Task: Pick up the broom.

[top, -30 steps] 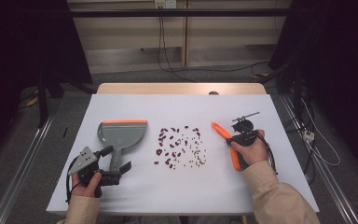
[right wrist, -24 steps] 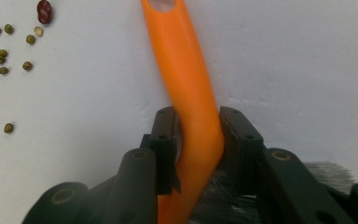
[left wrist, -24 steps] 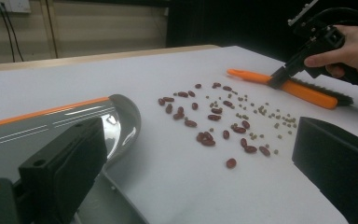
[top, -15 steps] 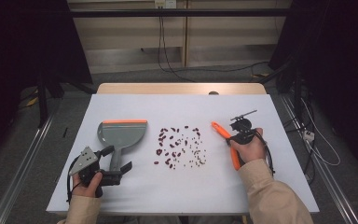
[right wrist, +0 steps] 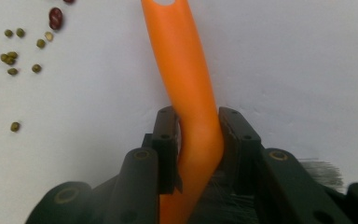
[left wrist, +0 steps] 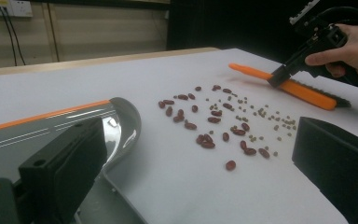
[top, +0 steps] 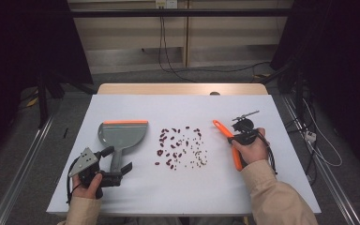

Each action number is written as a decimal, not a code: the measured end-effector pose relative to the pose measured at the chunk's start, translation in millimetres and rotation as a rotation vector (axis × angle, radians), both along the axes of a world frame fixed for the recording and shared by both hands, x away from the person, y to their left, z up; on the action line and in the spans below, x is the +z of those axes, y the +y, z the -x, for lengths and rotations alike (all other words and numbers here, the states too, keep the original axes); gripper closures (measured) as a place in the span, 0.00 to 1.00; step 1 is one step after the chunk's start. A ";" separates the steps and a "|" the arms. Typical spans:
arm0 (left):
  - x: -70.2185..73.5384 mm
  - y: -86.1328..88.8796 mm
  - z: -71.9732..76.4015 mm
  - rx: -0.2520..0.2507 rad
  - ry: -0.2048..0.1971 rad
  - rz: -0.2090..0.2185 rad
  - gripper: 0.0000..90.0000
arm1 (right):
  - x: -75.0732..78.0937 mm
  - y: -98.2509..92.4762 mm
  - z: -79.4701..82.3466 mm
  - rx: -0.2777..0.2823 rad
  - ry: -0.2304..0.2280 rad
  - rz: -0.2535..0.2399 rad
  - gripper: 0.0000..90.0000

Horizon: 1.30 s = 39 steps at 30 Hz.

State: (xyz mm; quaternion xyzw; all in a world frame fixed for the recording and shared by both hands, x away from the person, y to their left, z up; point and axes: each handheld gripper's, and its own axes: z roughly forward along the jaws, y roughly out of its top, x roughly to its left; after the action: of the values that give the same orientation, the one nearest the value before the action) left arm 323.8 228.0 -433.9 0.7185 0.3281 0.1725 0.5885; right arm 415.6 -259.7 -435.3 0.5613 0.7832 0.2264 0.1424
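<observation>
**Both tongs set, beans lying between them**

I am gripping the orange brush (top: 229, 143) with my right tongs (top: 240, 138); in the right gripper view the two black jaws are pressing on either side of its handle (right wrist: 193, 116), which has just been closed on, and dark bristles are showing low behind them. The brush is lying on the white surface (top: 286, 187), to the right of the scattered beans (top: 180, 146).

My left tongs (top: 117, 172) are standing wide. In the left gripper view one jaw is sitting over the grey dustpan (left wrist: 60, 126) and the other is well off to the side, so nothing is being squeezed. In the high view the jaws are lying on either side of the dustpan's handle (top: 116, 159), near its end.

The red and small green beans (left wrist: 223, 123) are lying loose between the dustpan's orange-edged mouth (top: 124, 122) and the brush, touching neither.
</observation>
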 end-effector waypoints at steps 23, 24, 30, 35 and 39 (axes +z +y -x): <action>4.6 -7.0 2.7 -0.002 -0.013 0.003 0.03 | 39.7 -42.6 49.2 -0.036 -0.382 -0.338 0.79; 6.0 -7.0 2.3 0.002 -0.015 0.005 0.03 | 40.7 -43.3 49.4 -0.034 -0.381 -0.352 0.79; 20.7 -9.9 -1.1 -0.013 -0.042 0.031 0.03 | 50.1 -36.2 51.5 -0.018 -0.439 -0.382 0.79; 29.9 -19.0 -4.6 -0.040 -0.048 0.046 0.03 | 58.1 -28.8 48.8 -0.013 -0.465 -0.429 0.79; 33.6 -29.9 -6.6 -0.072 -0.051 0.041 0.03 | 61.8 -24.0 46.7 -0.009 -0.473 -0.440 0.79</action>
State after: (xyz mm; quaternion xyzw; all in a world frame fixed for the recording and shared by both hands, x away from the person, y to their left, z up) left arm 330.4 198.1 -400.3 0.7129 0.2905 0.1625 0.6172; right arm 368.9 -283.7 -373.4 0.5137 0.6582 0.5139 0.1968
